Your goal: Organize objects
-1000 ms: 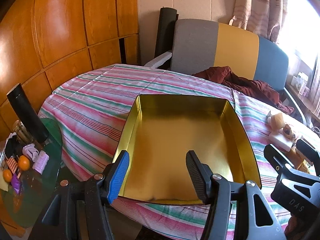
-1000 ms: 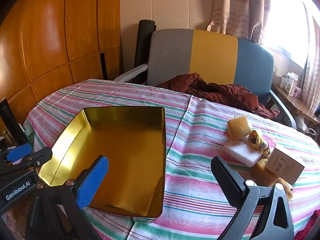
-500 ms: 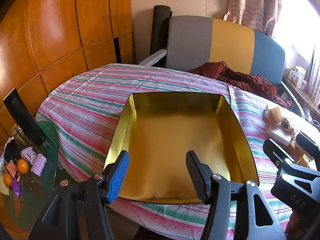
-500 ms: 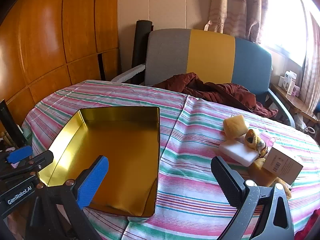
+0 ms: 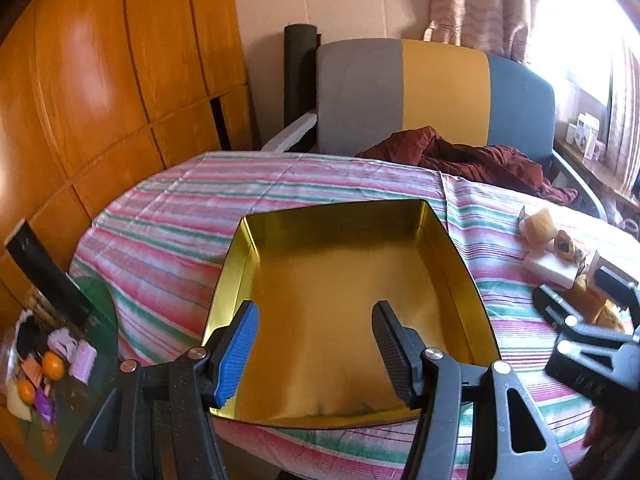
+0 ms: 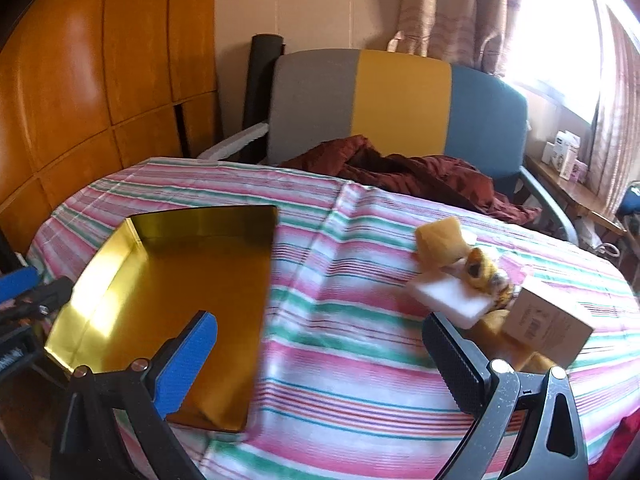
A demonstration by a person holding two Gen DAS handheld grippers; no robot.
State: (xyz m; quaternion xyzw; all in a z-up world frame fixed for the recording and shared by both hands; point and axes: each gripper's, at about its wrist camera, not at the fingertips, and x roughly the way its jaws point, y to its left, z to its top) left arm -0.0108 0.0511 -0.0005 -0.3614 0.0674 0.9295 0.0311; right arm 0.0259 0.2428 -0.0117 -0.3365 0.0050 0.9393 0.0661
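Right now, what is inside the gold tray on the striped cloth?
Nothing: the gold tray shows only its bare shiny floor. The near strip behind the left gripper fingers is hidden.

Strong daylight floods in from the window (image 6: 560, 40) at upper right and blows it out white. The gold tray (image 6: 100, 308) throws glare. Fisheye bending curves the edges; the right wrist view is motion-blurred.
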